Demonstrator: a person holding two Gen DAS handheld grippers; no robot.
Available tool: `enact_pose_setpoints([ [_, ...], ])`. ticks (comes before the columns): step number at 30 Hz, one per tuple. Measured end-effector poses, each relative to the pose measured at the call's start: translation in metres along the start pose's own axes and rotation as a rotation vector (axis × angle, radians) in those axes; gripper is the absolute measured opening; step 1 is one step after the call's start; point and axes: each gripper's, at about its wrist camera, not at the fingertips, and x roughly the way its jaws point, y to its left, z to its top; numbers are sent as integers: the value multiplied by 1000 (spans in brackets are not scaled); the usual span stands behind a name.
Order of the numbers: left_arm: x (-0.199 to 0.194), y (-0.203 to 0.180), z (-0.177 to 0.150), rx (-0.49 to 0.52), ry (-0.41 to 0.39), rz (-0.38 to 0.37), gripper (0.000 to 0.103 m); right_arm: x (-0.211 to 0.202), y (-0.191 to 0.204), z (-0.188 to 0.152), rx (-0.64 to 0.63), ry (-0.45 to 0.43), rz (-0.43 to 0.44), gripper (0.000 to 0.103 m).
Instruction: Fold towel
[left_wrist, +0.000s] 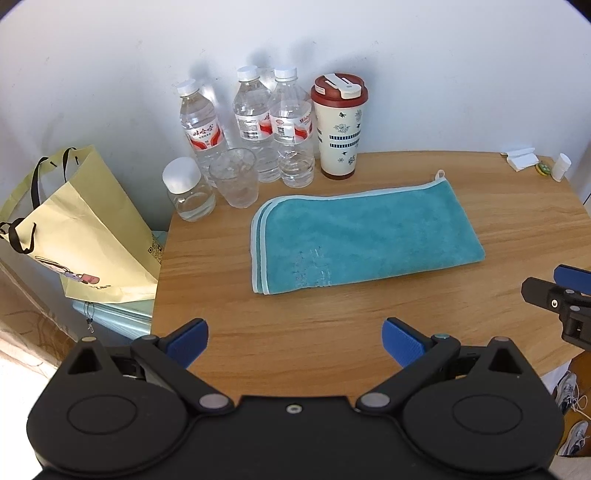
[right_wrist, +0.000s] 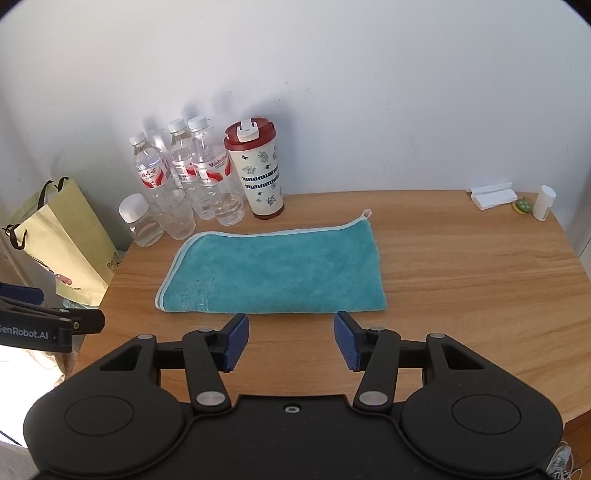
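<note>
Against a white wall, the wooden table (right_wrist: 461, 280) is bearing the towel (right_wrist: 273, 273), already lying folded ahead of the left gripper (left_wrist: 293, 341) and right gripper (right_wrist: 291, 341), both gaping wide and holding nothing; perhaps one fold is remaining.

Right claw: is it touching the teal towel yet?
Apart. The right wrist view shows bare wooden table between the open right claw and the near edge of the folded teal towel.

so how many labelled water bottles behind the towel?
3, upright in a row by the wall: left bottle, middle bottle, right bottle beside the tumbler. None looks hidden.
</note>
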Motion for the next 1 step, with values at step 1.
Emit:
enact_pose_setpoints([
  [1, 0, -2, 0, 5, -2, -1, 102, 1, 0, 0, -2, 3, -2, 56],
])
